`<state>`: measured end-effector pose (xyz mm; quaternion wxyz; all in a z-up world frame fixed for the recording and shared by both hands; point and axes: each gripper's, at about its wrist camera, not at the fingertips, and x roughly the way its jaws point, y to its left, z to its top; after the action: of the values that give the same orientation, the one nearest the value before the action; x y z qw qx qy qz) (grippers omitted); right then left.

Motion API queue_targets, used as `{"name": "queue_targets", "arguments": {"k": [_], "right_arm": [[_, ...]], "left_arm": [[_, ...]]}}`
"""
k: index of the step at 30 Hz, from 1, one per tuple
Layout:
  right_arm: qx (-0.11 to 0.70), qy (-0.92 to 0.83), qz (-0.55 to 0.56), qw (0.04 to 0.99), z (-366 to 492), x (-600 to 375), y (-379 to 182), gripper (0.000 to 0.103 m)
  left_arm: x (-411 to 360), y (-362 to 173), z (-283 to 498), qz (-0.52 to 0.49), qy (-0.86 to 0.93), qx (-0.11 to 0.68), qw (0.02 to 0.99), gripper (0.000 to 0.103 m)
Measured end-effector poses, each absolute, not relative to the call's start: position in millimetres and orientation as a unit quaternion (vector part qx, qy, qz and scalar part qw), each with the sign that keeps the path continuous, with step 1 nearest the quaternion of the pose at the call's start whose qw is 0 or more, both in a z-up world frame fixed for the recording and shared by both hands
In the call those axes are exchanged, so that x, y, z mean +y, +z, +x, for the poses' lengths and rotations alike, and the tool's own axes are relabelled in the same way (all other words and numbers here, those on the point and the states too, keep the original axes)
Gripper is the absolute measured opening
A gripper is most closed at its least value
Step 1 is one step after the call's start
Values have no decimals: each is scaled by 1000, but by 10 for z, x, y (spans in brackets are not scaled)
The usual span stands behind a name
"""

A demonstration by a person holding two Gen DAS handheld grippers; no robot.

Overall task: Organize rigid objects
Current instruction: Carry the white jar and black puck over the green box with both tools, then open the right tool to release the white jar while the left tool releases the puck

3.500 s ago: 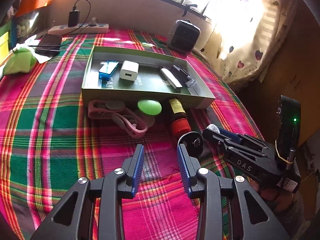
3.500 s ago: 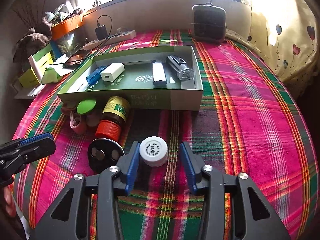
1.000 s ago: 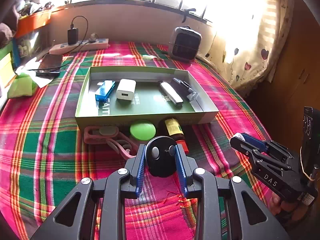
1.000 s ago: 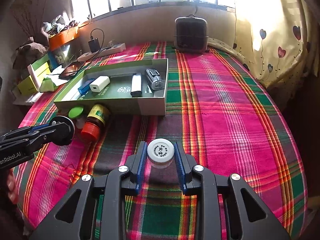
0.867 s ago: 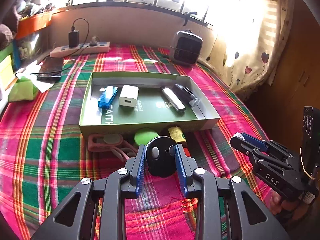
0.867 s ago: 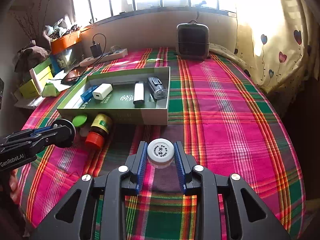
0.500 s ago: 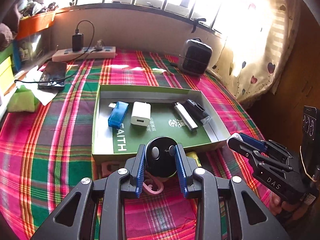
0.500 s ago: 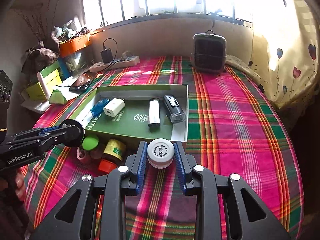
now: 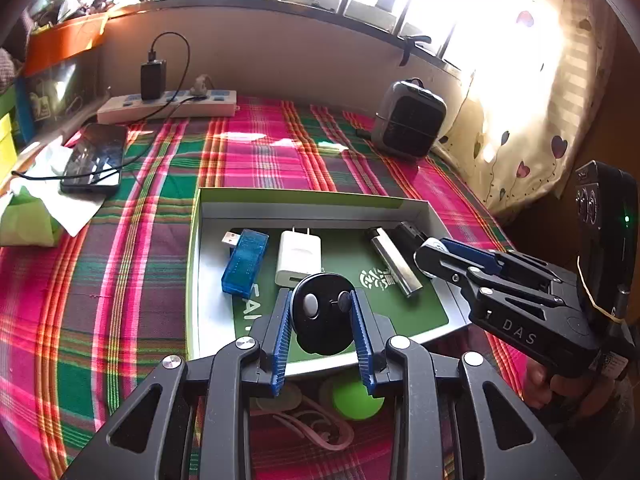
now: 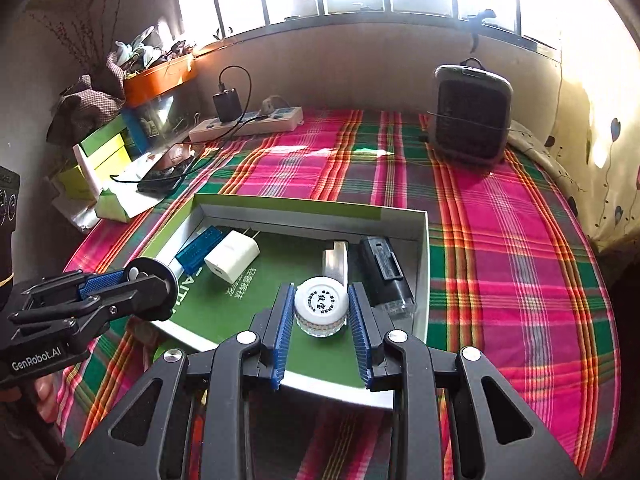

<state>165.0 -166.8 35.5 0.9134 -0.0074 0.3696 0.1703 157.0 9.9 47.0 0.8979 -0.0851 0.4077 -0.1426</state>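
My left gripper (image 9: pixel 320 300) is shut on a black round disc (image 9: pixel 322 312) with two small buttons, held over the near part of the green-lined box (image 9: pixel 300 198). My right gripper (image 10: pixel 321 296) is shut on a small white-capped jar (image 10: pixel 321 307), also above the box (image 10: pixel 304 206). In the box lie a blue USB stick (image 9: pixel 245 261), a white charger plug (image 9: pixel 298 258), a silver lighter (image 9: pixel 394 266) and a black device (image 10: pixel 386 272). The right gripper (image 9: pixel 434 252) shows at the right of the left wrist view; the left gripper (image 10: pixel 150 280) shows at the left of the right wrist view.
Below the box's near wall lie a green lid (image 9: pixel 354 398) and a pink strap (image 9: pixel 308 424) on the plaid cloth (image 9: pixel 120 280). A phone (image 9: pixel 94 158), power strip (image 9: pixel 168 106) and small heater (image 9: pixel 408 120) stand farther back. A person's fingers (image 9: pixel 540 380) hold the right gripper.
Both grippers have carried their objects forward from the cloth to above the box. The lid, strap and red-capped bottle have slipped under the near edge of view.
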Motion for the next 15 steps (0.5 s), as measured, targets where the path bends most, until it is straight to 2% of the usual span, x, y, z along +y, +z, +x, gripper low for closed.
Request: {"name": "queue_targets", "arguments": {"k": [15], "right_arm": [[399, 204, -40, 893, 2234, -1292, 159, 29]], "left_arm": [[76, 245, 1828, -78, -132, 433, 888, 28]]}}
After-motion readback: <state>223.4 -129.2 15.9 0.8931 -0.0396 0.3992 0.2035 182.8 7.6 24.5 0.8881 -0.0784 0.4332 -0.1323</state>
